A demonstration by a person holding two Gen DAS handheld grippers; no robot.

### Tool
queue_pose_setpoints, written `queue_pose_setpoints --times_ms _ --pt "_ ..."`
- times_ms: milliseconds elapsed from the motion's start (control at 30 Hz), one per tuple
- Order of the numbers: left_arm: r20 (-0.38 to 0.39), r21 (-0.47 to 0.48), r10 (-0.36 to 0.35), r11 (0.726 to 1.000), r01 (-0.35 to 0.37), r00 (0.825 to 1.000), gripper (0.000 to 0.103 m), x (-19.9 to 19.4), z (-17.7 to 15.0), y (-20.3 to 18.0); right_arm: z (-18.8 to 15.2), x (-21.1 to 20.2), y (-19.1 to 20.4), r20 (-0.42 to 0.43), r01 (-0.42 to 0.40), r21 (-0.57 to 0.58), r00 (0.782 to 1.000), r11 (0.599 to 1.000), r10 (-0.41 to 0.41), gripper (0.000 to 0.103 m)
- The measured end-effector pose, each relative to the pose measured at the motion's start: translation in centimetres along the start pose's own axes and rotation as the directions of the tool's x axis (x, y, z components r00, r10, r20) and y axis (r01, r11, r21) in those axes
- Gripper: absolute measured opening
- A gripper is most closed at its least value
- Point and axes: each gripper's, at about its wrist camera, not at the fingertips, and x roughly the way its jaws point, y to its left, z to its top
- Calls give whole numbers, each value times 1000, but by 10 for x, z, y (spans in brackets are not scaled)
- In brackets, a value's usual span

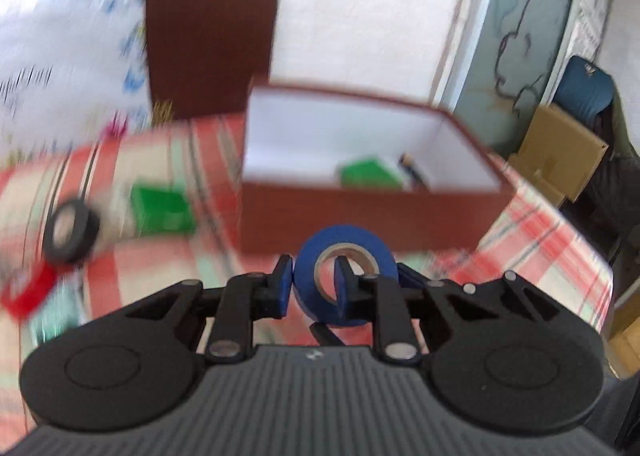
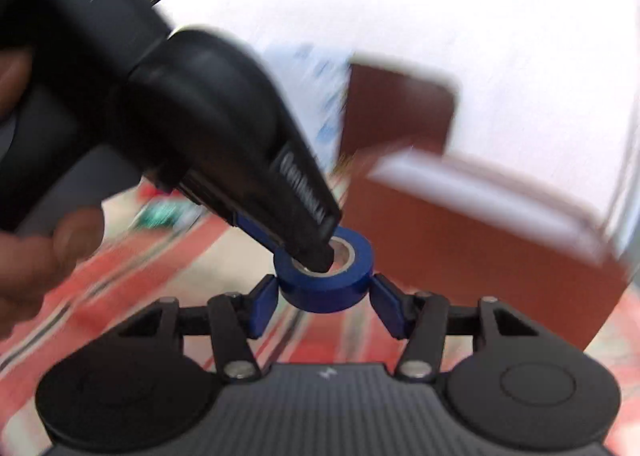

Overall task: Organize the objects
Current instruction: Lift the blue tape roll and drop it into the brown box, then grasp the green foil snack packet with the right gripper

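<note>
Left gripper [image 1: 312,284] clamped on the wall of the blue electrical-tape roll [image 1: 346,276], one finger through its core, lower centre of frame. Right gripper [image 2: 324,302] brackets the same roll; can't tell if its pads press. Risk: thin one-wall pinch, roll pivots and drops short of the open brown cardboard box [image 1: 360,211], centre-right.

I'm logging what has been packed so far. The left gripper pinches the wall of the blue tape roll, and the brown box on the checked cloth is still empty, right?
Not quite. The left gripper does pinch the blue tape roll, one finger through its hole. But the brown box is not empty: the left wrist view shows a green item and a dark object inside.
</note>
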Motion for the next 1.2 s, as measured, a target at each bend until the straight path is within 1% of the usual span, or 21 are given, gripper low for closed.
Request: queue_pose_setpoints --times_ms 100,167,200,233,267,333,400,500,567,600,667,733,833,867,900,967,1000,1067,1100,1167,1200 --pt "56 14 -12 1000 11 998 24 20 38 -19 26 10 -26 78 97 6 992 995 -97 52" --pt "54 -23 -33 999 34 998 25 40 57 -25 40 21 -50 97 135 50 985 990 -140 52" --pt "44 -51 -38 998 40 998 33 52 65 -26 45 28 -61 93 150 71 983 986 -156 52" --pt "31 -66 -32 997 34 999 46 63 70 -29 50 38 -74 74 157 93 984 983 -164 52" --pt "19 -67 -1 998 2 1000 53 74 72 -31 53 49 -84 47 161 110 985 981 -167 53" --pt "-8 -49 66 997 -67 998 54 83 66 -36 51 72 -98 -19 202 127 979 971 -202 54" --pt "-2 -48 17 999 -17 1000 55 69 52 -30 43 77 -107 -64 227 172 974 959 -219 53" --pt "73 14 -7 1000 6 997 56 31 20 -21 28 40 -108 14 198 269 978 943 -209 56" --pt "89 47 -22 999 18 996 60 10 -7 -8 10 16 -98 49 188 314 976 931 -213 61" --pt "78 58 -21 998 17 997 60 3 -22 0 2 12 -92 38 167 333 981 928 -191 63" --pt "22 77 17 997 -19 1000 60 -3 -51 18 -13 21 -76 -61 104 339 994 935 -88 61" --pt "-36 56 94 994 -92 995 60 -8 -82 44 -17 31 -54 -160 65 281 987 958 -20 57" --pt "-102 -95 212 971 -221 972 60 -23 -123 102 -6 27 -31 -133 -28 228 989 973 60 61" --pt "-71 -130 239 960 -246 968 59 -34 -132 118 -6 36 -21 -150 -72 232 983 970 109 61" --pt "-48 -156 295 941 -299 954 60 -47 -137 134 -6 45 -13 -183 -114 232 970 966 158 60" --pt "-55 -205 422 882 -424 905 60 -57 -145 163 -7 53 16 -248 -159 184 948 970 202 60" --pt "-43 -242 454 860 -450 890 61 -61 -149 178 -7 56 28 -259 -184 151 941 971 218 63" --pt "-7 -324 469 835 -446 883 60 -68 -155 204 -1 57 51 -256 -244 116 929 963 266 62" --pt "4 -365 463 826 -430 886 60 -70 -154 212 2 60 61 -259 -272 110 921 956 292 62" --pt "13 -367 473 822 -436 881 63 -65 -151 215 12 80 79 -251 -308 89 913 947 321 62" --pt "19 -349 470 830 -434 883 70 -65 -153 212 18 88 87 -237 -325 82 912 942 335 64"
